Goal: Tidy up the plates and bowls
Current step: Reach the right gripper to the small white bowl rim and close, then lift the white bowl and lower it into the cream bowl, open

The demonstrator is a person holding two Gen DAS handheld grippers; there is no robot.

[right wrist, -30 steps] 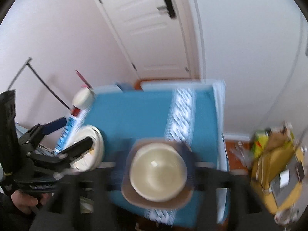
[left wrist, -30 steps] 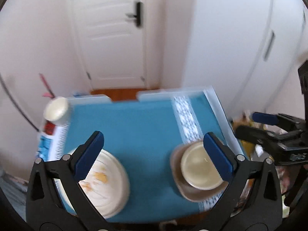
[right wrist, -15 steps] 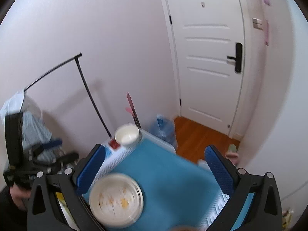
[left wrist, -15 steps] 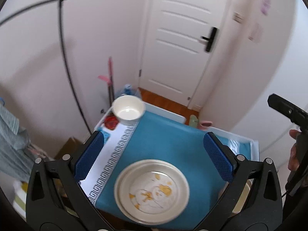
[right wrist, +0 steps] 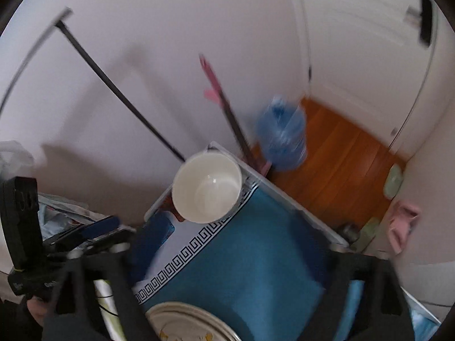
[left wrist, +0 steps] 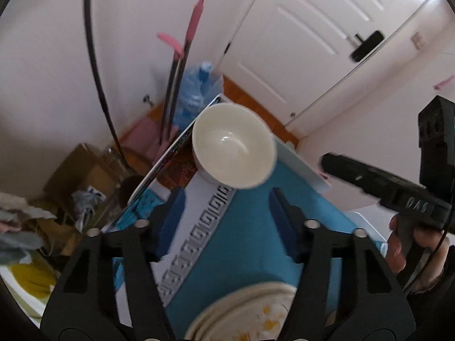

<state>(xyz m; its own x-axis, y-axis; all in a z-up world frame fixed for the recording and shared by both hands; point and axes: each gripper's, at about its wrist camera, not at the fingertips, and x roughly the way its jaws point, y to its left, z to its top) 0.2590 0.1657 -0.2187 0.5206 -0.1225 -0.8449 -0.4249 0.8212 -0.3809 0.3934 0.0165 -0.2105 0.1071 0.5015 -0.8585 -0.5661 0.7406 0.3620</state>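
Note:
A white bowl (left wrist: 233, 145) (right wrist: 207, 187) stands upright on the far corner of the table with the blue cloth (left wrist: 256, 227). My left gripper (left wrist: 227, 221) hovers just short of the bowl. Its jaws are closing with nothing between them. A patterned plate (left wrist: 256, 312) (right wrist: 187, 324) lies under it at the near edge. My right gripper (right wrist: 236, 244) is blurred and points at the cloth below the bowl. Its jaws are also closing on nothing. Each gripper shows in the other's view, the right gripper (left wrist: 330, 160) at the right and the left gripper (right wrist: 113, 228) at the left.
On the wooden floor past the table corner stands a blue water bottle (left wrist: 199, 93) (right wrist: 281, 136), beside pink-handled sticks (left wrist: 182, 65). A black rack pole (left wrist: 96, 65) leans by the wall, and a cardboard box (left wrist: 82, 167) with clutter lies left. A white door (left wrist: 327, 37) is behind.
Both views swung left across the table, away from the brown plate with its bowl, onto the white bowl in the corner, which is now closer. Both pairs of jaws stand narrower.

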